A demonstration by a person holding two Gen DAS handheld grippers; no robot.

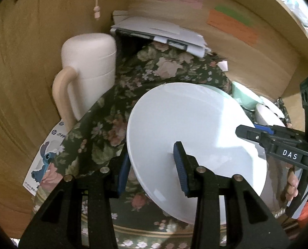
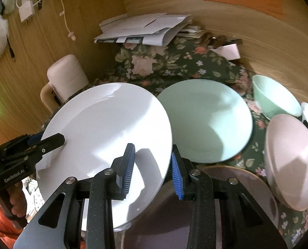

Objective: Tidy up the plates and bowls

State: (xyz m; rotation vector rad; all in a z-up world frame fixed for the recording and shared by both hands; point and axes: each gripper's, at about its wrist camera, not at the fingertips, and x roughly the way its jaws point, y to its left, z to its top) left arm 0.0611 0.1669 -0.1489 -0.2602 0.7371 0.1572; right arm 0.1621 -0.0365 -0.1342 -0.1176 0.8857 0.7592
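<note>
**Left wrist view: white plate held at both edges**

Left wrist view, low centre: the left hand-held gripper (image 1: pixel 154 166) straddles the near rim of the white plate (image 1: pixel 187 128), one blue pad under the rim and one on top, jaws partly closed and seemingly pinching it. The right hand-held gripper (image 1: pixel 249 133) nips the plate's right edge. In the right wrist view the right hand-held gripper (image 2: pixel 152 168) brackets the rim at lower centre, though whether both pads press is hard to tell.

The plate tilts above the floral-clothed table (image 1: pixel 104 124). It looks glazed, stiff, slippery and breakable; the rim is the only sensible hold, and two opposite grips suit it.

Further back, centre right, lies a green plate (image 2: pixel 205 120), then a green bowl (image 2: pixel 276 97) and a pink bowl (image 2: pixel 292 161) at the right edge. A white jug (image 1: pixel 89 72) and papers (image 1: pixel 160 33) sit beyond. What lies under the white plate is hidden; the dark round object at bottom is unclear.
</note>
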